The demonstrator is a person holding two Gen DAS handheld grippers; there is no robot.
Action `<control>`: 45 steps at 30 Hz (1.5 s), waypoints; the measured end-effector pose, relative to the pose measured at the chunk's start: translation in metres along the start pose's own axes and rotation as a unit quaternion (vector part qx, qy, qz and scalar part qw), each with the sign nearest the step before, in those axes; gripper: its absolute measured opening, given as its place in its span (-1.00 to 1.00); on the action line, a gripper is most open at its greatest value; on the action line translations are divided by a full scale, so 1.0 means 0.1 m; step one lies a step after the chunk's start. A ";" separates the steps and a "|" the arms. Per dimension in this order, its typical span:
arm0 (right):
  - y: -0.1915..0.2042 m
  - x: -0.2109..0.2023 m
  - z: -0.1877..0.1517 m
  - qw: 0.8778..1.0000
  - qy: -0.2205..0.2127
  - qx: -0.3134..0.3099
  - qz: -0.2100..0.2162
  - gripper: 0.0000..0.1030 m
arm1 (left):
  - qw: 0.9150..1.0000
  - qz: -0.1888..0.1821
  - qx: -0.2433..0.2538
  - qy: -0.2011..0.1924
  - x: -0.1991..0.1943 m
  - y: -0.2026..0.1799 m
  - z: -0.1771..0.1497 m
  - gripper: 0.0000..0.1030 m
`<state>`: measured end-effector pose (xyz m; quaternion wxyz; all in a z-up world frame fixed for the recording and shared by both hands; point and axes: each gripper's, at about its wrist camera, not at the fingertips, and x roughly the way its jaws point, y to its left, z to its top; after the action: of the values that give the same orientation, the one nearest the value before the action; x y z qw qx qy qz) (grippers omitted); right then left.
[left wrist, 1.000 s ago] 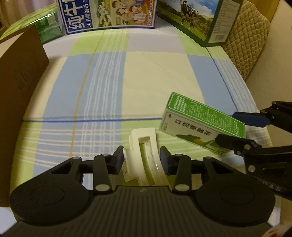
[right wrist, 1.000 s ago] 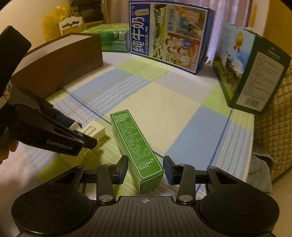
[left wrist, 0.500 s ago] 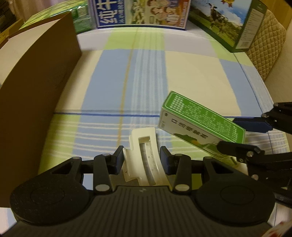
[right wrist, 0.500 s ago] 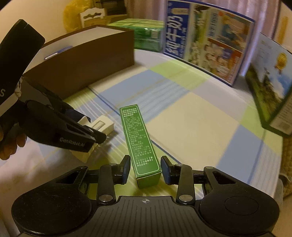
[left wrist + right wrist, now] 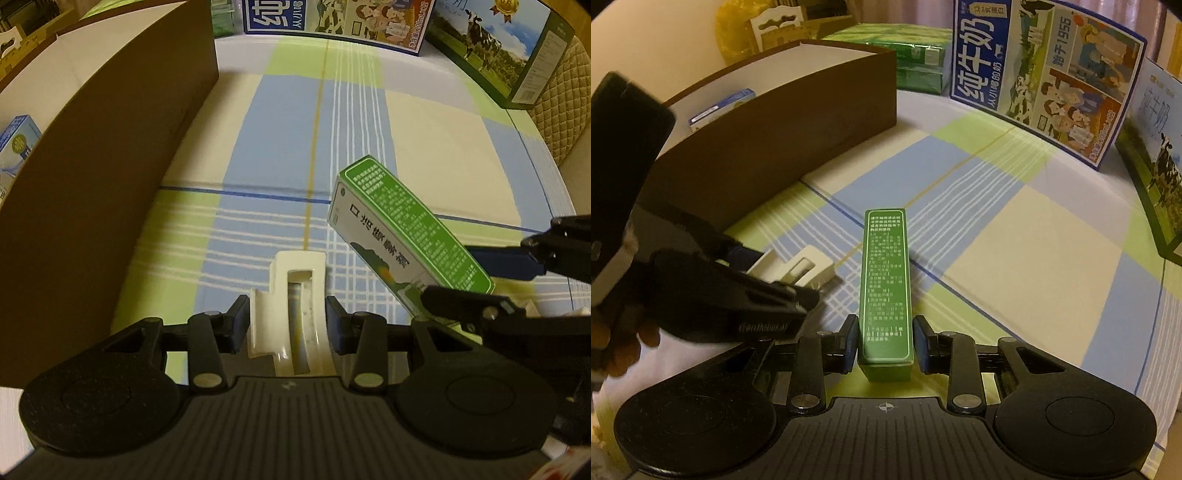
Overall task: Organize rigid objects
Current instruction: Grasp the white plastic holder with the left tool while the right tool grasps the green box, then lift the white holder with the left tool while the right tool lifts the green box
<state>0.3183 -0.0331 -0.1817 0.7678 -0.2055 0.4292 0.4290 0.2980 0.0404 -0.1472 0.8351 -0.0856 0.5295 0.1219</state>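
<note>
surface: checked tablecloth (image 5: 424, 133), brown storage box (image 5: 110, 177) beside it
left gripper (image 5: 288, 325): fingers clamped on cream plastic clip (image 5: 291, 295), lifted
right gripper (image 5: 885, 343): fingers clamped on green carton (image 5: 886, 280), pointing forward between them

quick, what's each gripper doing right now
Left gripper: shut on the cream plastic clip.
Right gripper: shut on the green box, held off the tablecloth.
</note>
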 end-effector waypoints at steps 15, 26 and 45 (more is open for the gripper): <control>0.02 0.16 0.09 1.000 0.009 0.001 -0.022 -0.44 | 1.000 0.003 0.009 -0.007 0.05 0.10 0.00 -0.24; 0.05 0.19 0.07 1.000 0.010 0.001 -0.023 -0.48 | 0.999 0.010 0.025 -0.017 0.00 0.14 -0.06 -0.29; 0.21 -0.41 -0.20 0.997 -0.022 0.069 -0.019 -0.48 | 0.998 -0.029 0.022 -0.051 -0.51 0.19 -0.25 -0.30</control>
<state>0.2799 -0.0548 -0.1577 0.7972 -0.1507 0.4372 0.3882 0.2499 0.0459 -0.1116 0.8659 -0.0760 0.4861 0.0898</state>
